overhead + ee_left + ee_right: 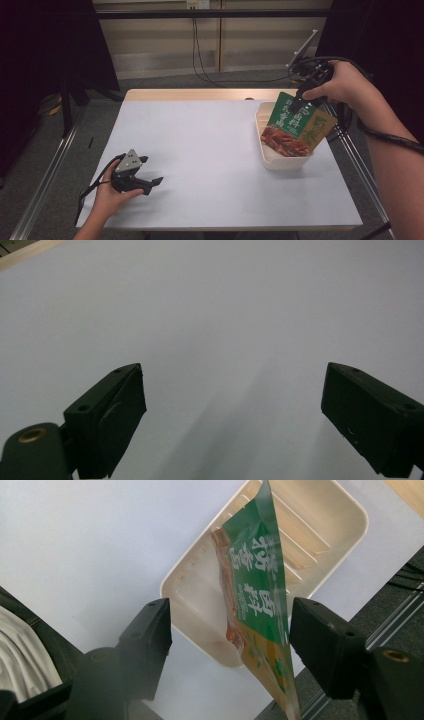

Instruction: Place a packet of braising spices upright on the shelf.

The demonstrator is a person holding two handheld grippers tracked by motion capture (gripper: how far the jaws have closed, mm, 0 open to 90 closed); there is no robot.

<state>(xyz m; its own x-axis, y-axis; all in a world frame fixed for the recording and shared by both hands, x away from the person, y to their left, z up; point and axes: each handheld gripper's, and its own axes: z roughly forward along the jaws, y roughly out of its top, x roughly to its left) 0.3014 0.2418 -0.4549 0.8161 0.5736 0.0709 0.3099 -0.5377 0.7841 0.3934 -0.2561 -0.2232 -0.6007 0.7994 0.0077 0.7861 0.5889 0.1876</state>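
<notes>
A green and yellow snack packet (292, 127) with red food printed on it stands on edge in a cream plastic tray (282, 162) at the table's right side, leaning toward the tray's right rim. My right gripper (300, 102) hovers over the packet's top corner. In the right gripper view the packet (255, 580) hangs between the jaws of my right gripper (232, 630), close to the right one, with a wide gap to the left one; the tray (320, 525) lies below. My left gripper (152, 170) rests low at the table's front left, open and empty (232, 390).
The white table top (210, 150) stretches between the two hands. A metal rail (357, 160) and black cables run along the table's right edge, close to the tray. Dark floor and a table leg lie to the left.
</notes>
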